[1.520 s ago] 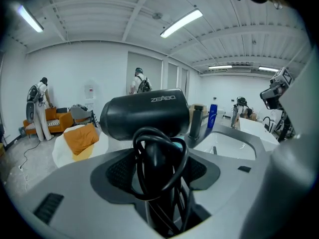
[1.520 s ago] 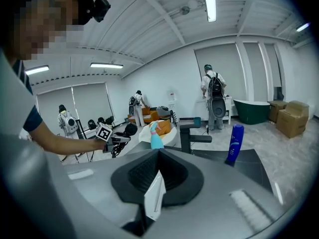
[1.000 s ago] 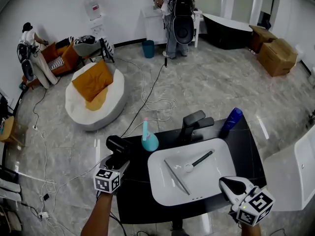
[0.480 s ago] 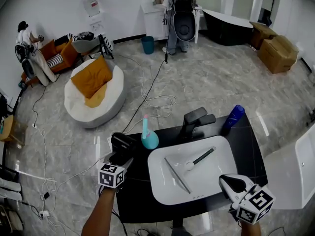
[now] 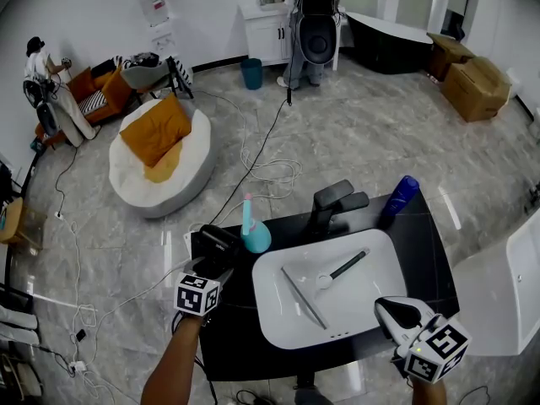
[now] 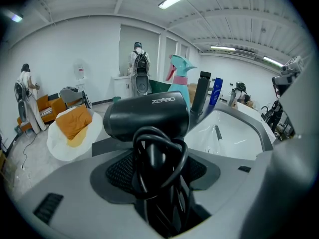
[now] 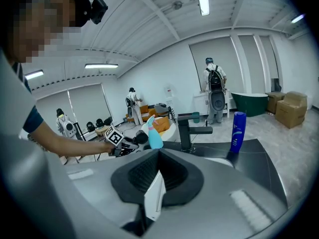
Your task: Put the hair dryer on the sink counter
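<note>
The black hair dryer [image 5: 218, 244], its cord wound round the handle, sits in my left gripper [image 5: 210, 265], whose jaws are shut on the handle. It hangs over the left back corner of the black sink counter [image 5: 422, 247], close beside a teal spray bottle [image 5: 253, 235]. In the left gripper view the hair dryer [image 6: 147, 116] fills the middle, with the left gripper [image 6: 155, 176] clamped on handle and cord. My right gripper [image 5: 395, 312] hovers over the counter's front right edge; in its own view the right gripper [image 7: 152, 193] is shut and holds nothing.
A white basin [image 5: 274, 315] holds a dark-handled tool [image 5: 347, 268] and a thin rod [image 5: 301, 297]. A black faucet [image 5: 332, 206] and a blue bottle [image 5: 398, 201] stand behind it. Cables [image 5: 261, 171] and a white beanbag [image 5: 160, 171] lie on the floor; a white fixture [image 5: 506, 298] stands right.
My left gripper has carried the hair dryer rightward and nearer, from beyond the counter's left edge to over its left corner by the spray bottle. The right gripper has stayed put.
</note>
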A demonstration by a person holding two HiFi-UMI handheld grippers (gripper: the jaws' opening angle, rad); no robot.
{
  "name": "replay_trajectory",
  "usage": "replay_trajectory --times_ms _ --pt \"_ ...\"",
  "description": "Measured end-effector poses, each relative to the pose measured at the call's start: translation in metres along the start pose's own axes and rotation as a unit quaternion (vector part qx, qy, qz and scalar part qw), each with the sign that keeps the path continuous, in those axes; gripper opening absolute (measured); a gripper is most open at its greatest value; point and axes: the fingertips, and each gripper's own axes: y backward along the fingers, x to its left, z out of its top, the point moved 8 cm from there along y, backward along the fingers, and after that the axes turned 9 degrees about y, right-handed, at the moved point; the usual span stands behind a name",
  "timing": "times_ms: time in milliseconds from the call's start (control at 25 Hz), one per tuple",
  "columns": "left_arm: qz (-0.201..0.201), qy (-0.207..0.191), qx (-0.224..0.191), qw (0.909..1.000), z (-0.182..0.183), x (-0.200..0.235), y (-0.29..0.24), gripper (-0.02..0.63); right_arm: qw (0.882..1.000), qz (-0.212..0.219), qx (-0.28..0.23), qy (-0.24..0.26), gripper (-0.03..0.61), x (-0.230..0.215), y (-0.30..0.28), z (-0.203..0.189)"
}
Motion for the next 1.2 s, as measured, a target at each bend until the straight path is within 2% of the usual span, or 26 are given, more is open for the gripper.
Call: replay_trajectory --times_ms 880,1200 --pt "0.01 -0.021 0.078 0.9967 -0.002 -0.01 -0.02 0.276 1.0 -0.007 -0.007 -0.008 0.011 0.005 0.013 0.006" --pt "0.018 -0.034 0.086 0.9956 -0.002 -0.013 -0.022 0.279 1.0 -0.008 -0.007 -0.013 0.011 0.007 0.017 0.004"
